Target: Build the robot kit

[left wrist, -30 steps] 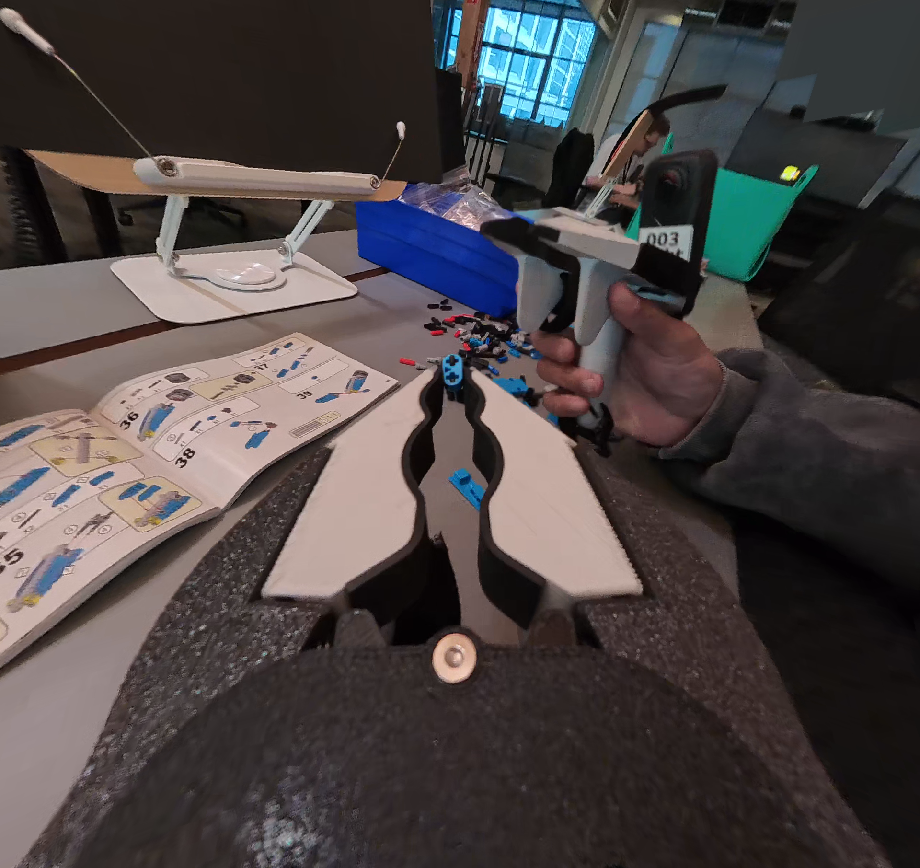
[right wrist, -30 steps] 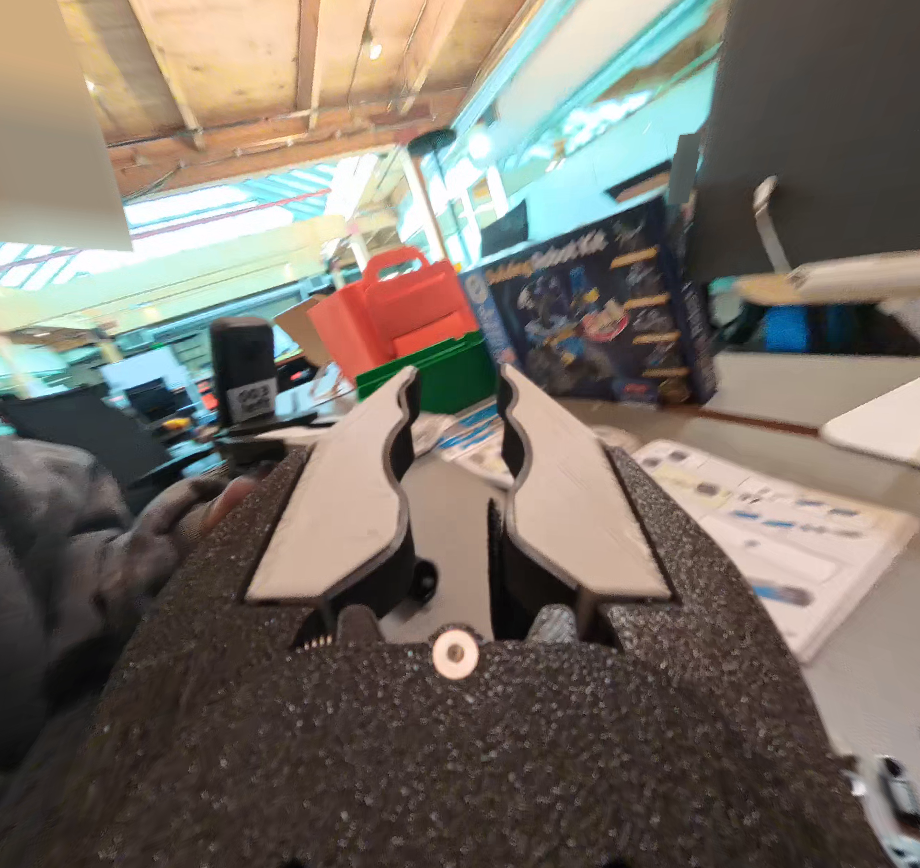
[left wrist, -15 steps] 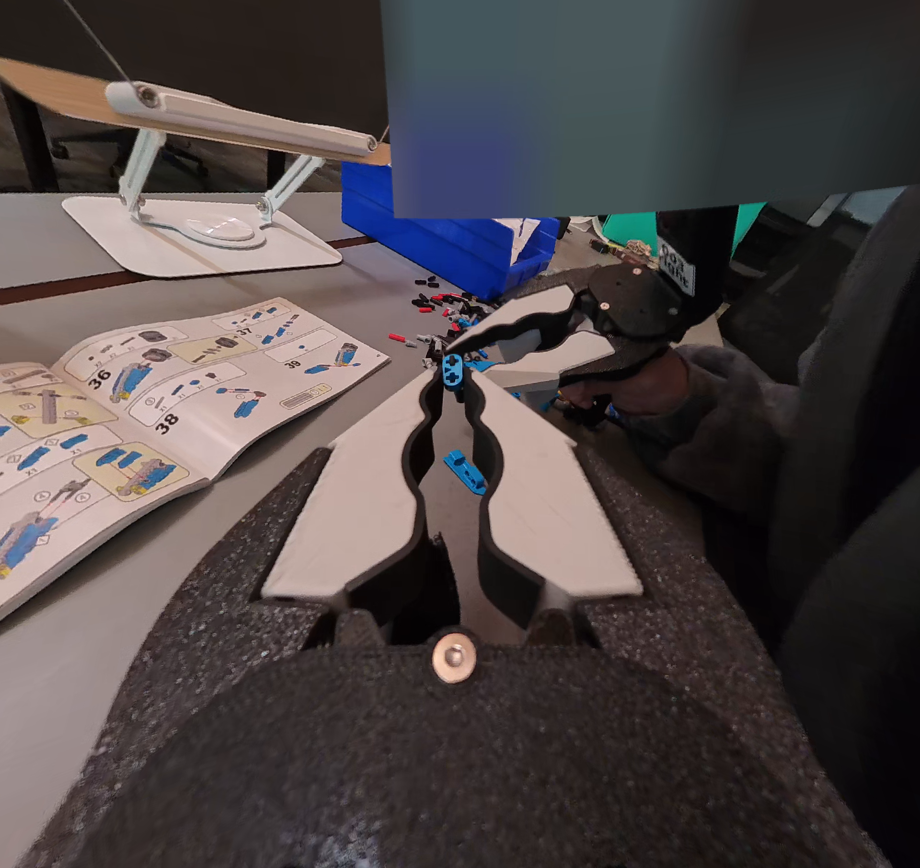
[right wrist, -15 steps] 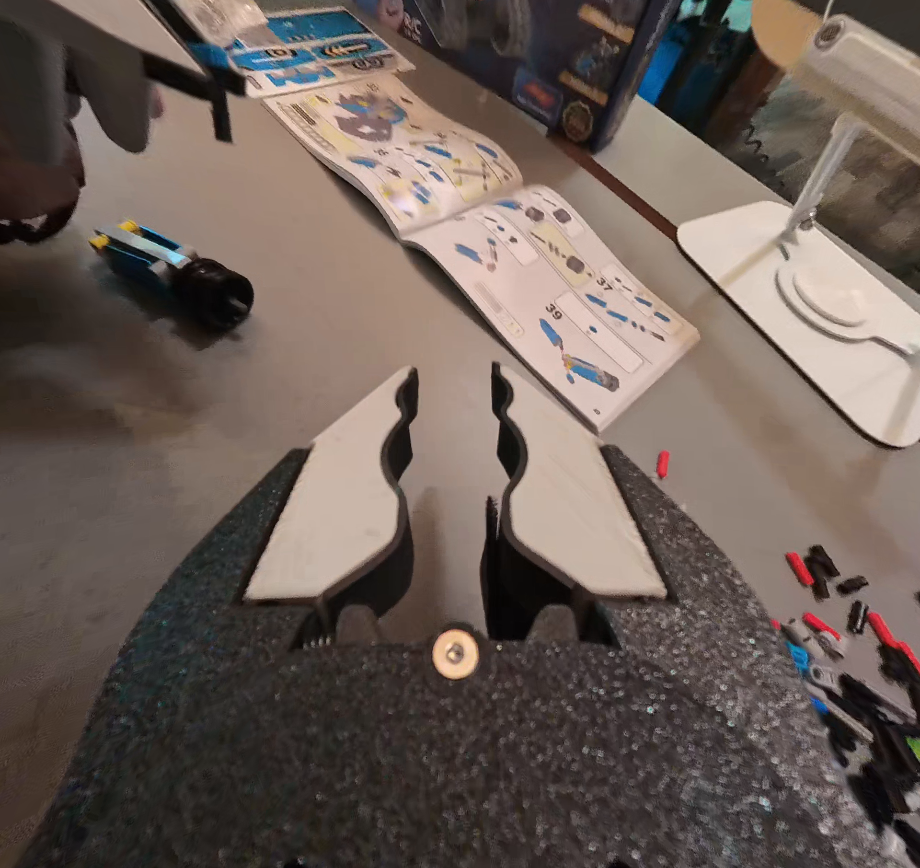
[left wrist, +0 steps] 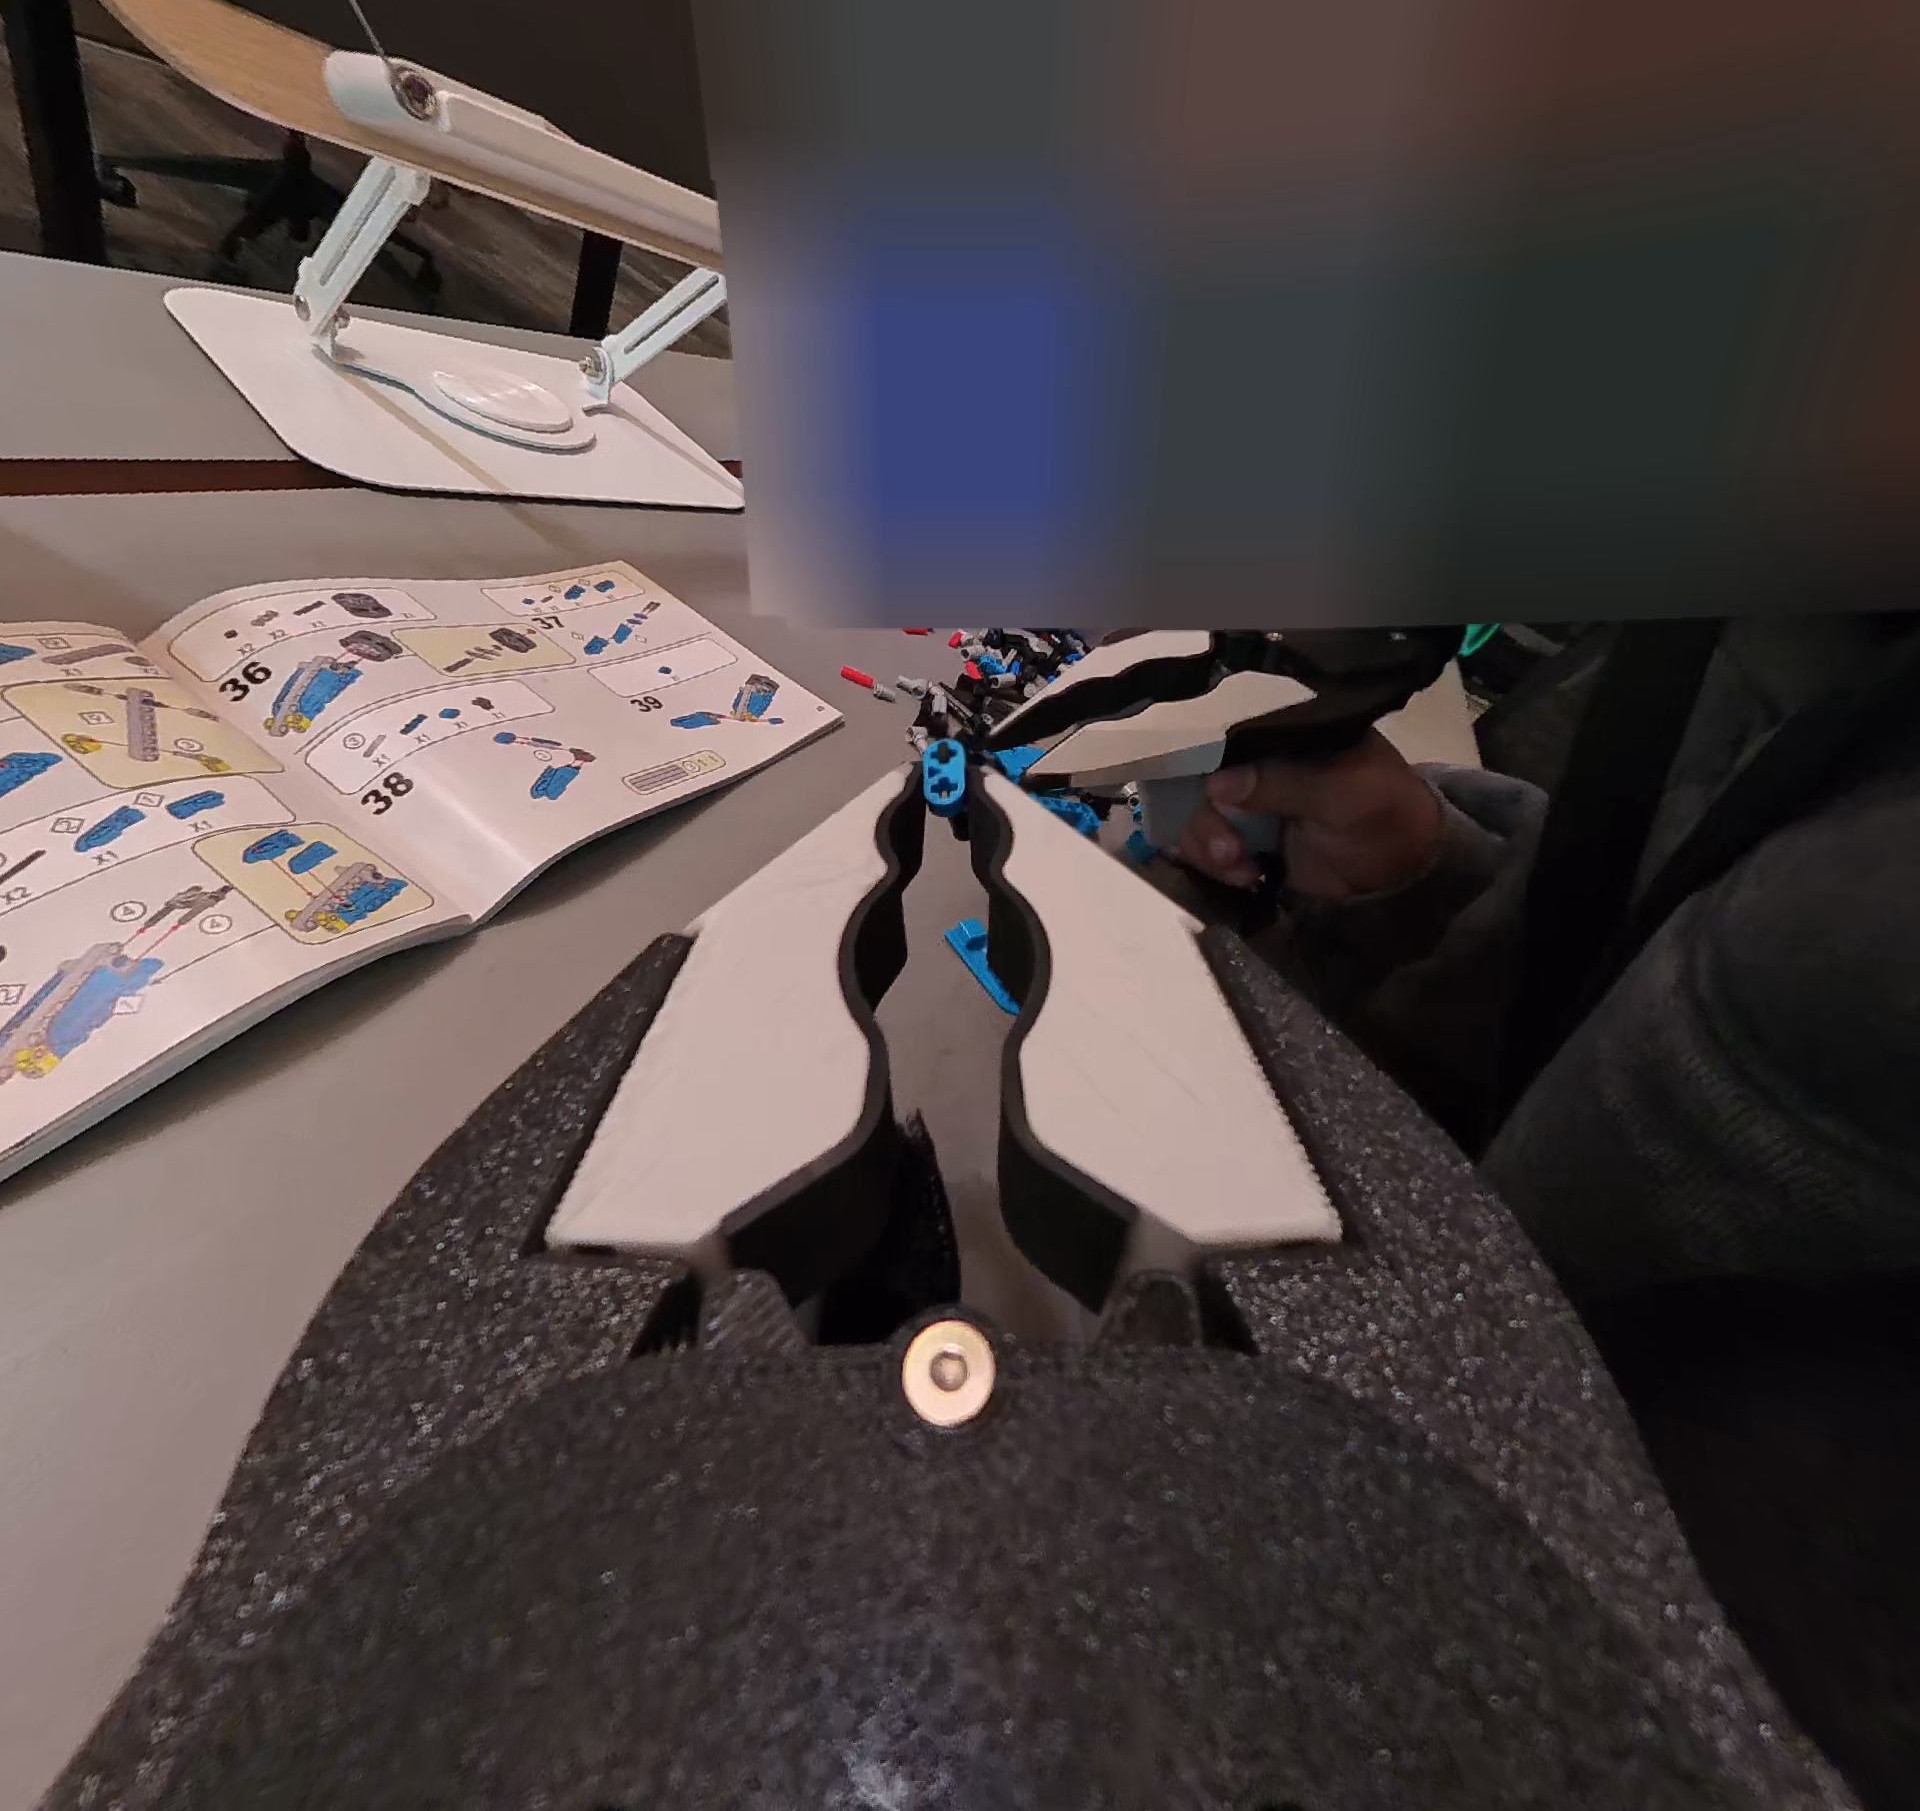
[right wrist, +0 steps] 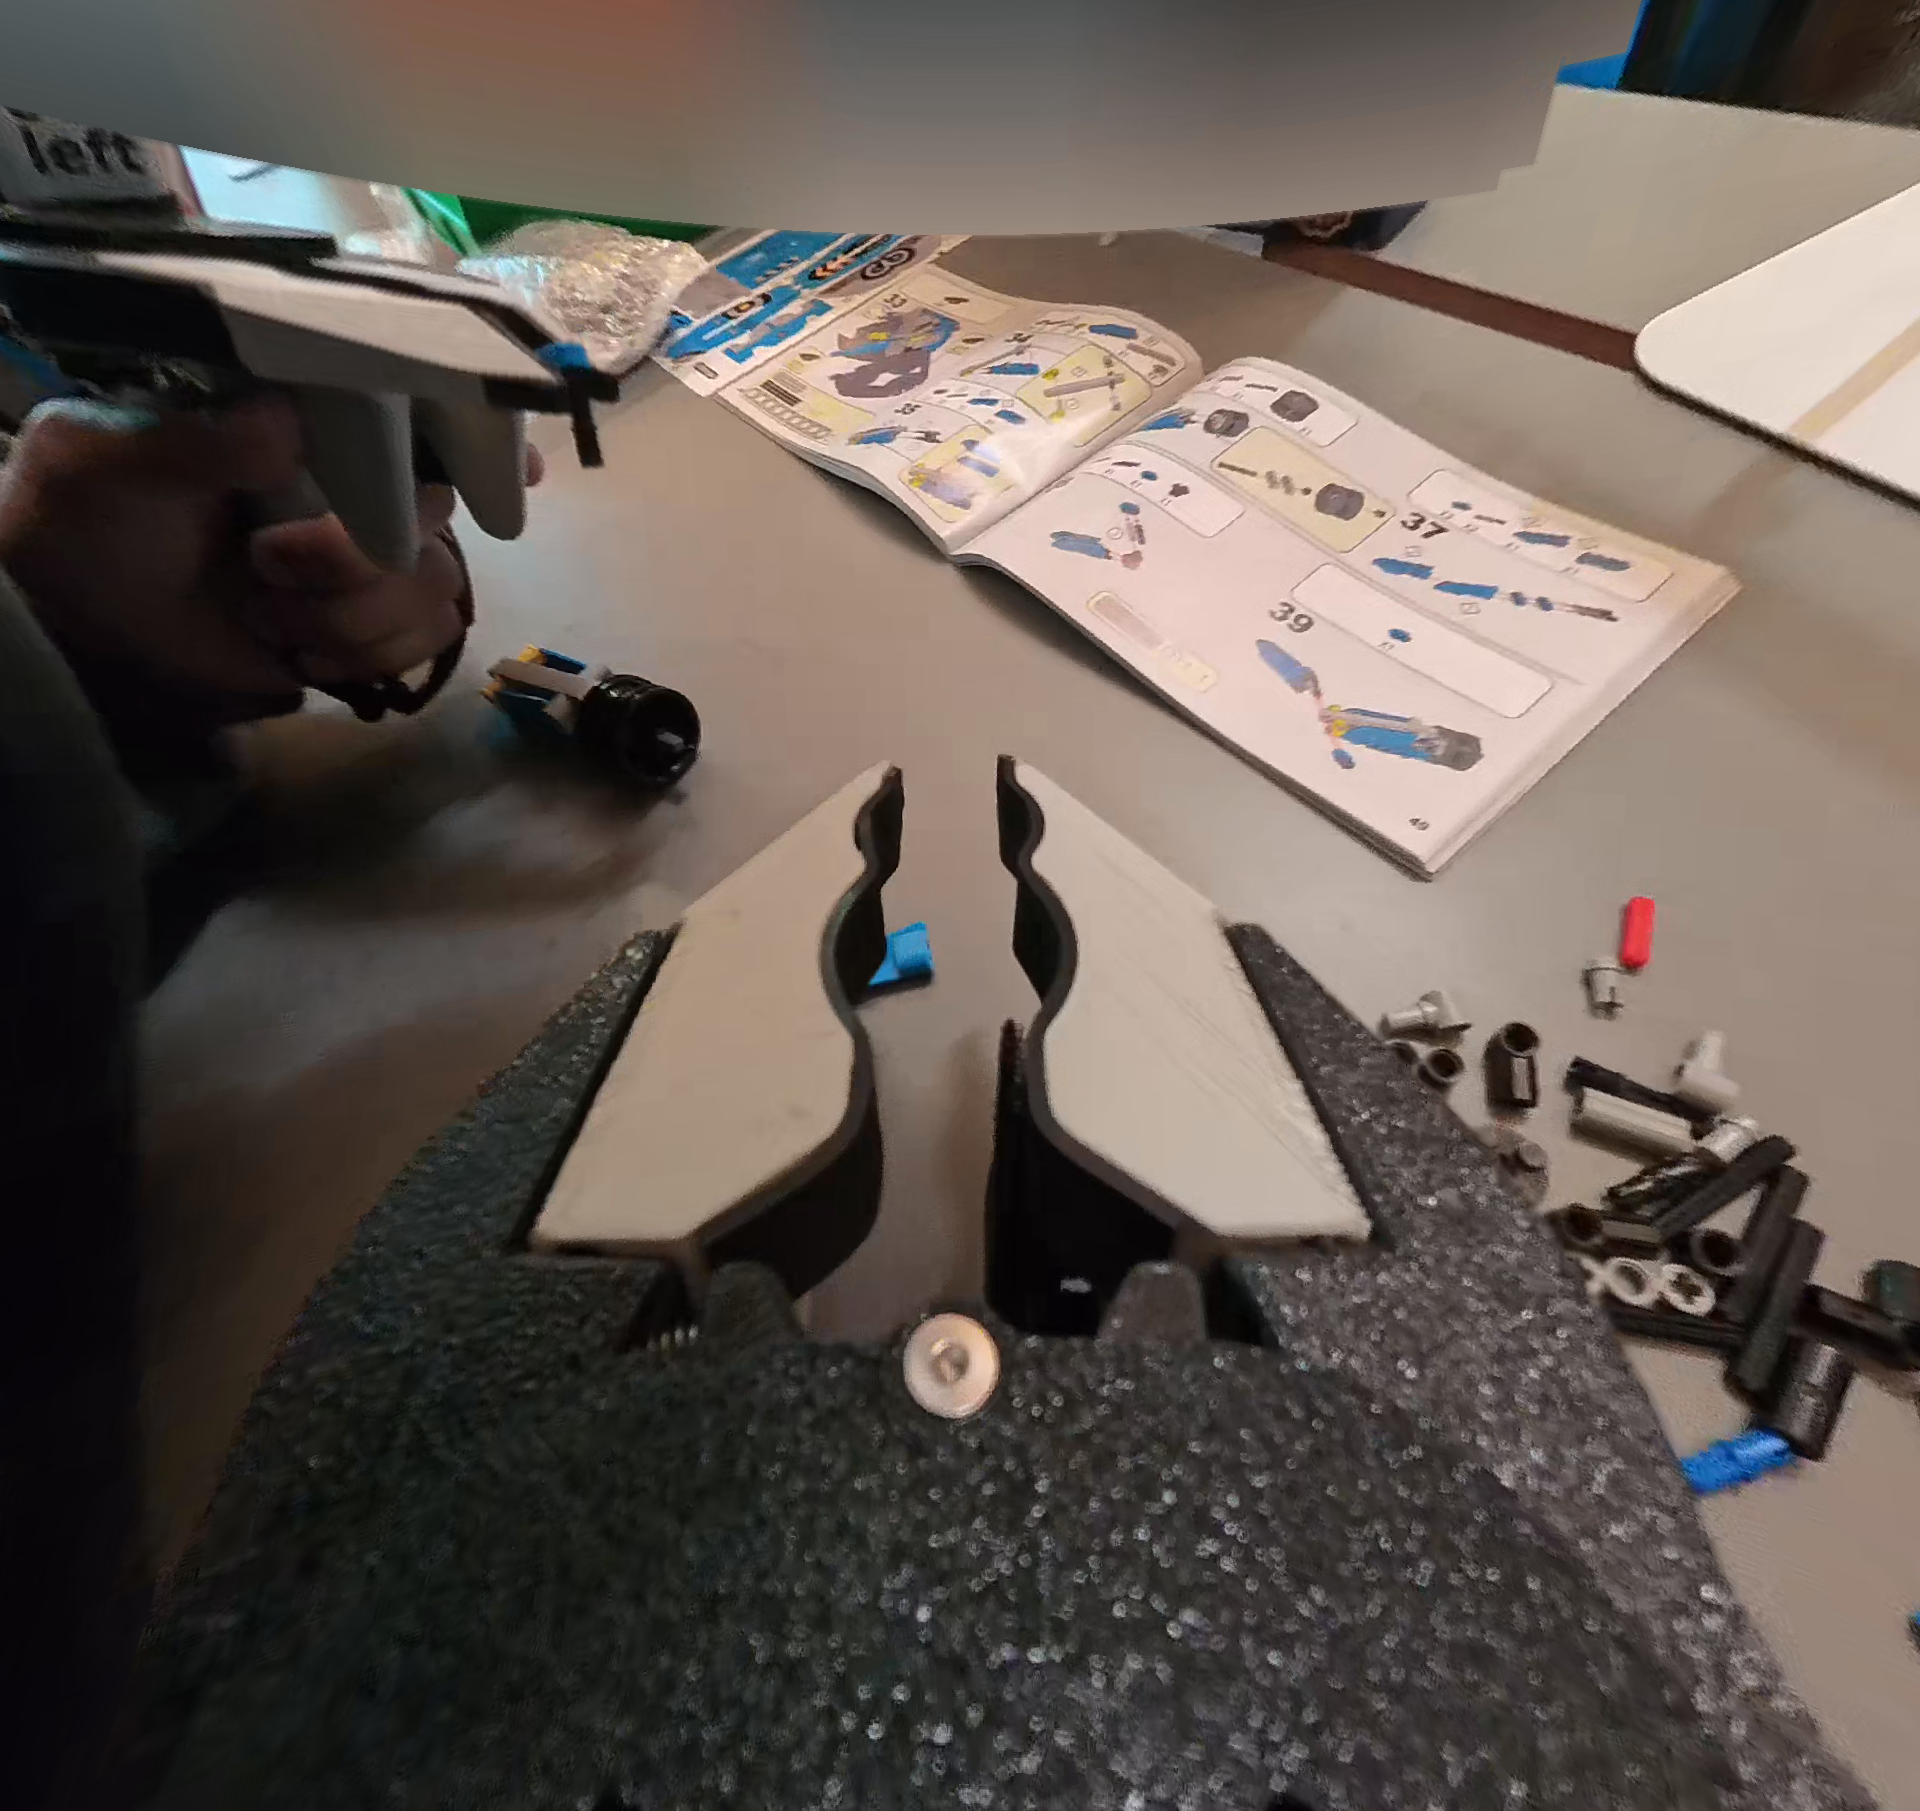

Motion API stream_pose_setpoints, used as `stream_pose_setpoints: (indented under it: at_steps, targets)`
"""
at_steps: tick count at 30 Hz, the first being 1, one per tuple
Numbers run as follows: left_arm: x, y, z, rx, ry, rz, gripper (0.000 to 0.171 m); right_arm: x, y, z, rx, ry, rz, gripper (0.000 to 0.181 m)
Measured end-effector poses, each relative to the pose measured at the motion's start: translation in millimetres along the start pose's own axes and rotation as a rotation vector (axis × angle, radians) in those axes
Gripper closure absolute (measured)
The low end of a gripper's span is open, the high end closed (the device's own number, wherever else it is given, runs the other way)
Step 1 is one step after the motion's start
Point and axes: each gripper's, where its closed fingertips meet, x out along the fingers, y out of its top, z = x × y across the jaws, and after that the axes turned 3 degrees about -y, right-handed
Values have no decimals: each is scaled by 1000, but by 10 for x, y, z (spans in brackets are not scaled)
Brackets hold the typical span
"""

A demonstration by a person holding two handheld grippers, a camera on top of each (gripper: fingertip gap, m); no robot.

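The left gripper (left wrist: 943,793) holds a small blue two-hole piece (left wrist: 943,774) pinched at the very tips of its jaws, raised above the grey counter (left wrist: 260,1190). A thin black rod seems to hang from the piece in the right wrist view. The right gripper (right wrist: 948,793) hovers low over the counter with its jaws narrowly parted and empty; a loose blue piece (right wrist: 902,955) lies on the counter just under them. A heap of small black, grey and red parts (right wrist: 1683,1190) sits to its right, and a part-built blue model with a black wheel (right wrist: 603,707) lies near the left hand (right wrist: 208,556). An open instruction booklet (right wrist: 1247,556) lies beyond. The tip grip is shallow, so steady squeezing matters.
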Motion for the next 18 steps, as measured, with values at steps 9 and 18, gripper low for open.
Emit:
stream_pose_setpoints:
  at_steps: [9, 18]
  targets:
    - [23, -78, -46, 10, 16, -32, 164, -7, 14, 9, 56, 23, 27, 165]
    - [31, -120, -79, 7, 22, -43, 164, 31, -46, 35, 75, 23, 11, 165]
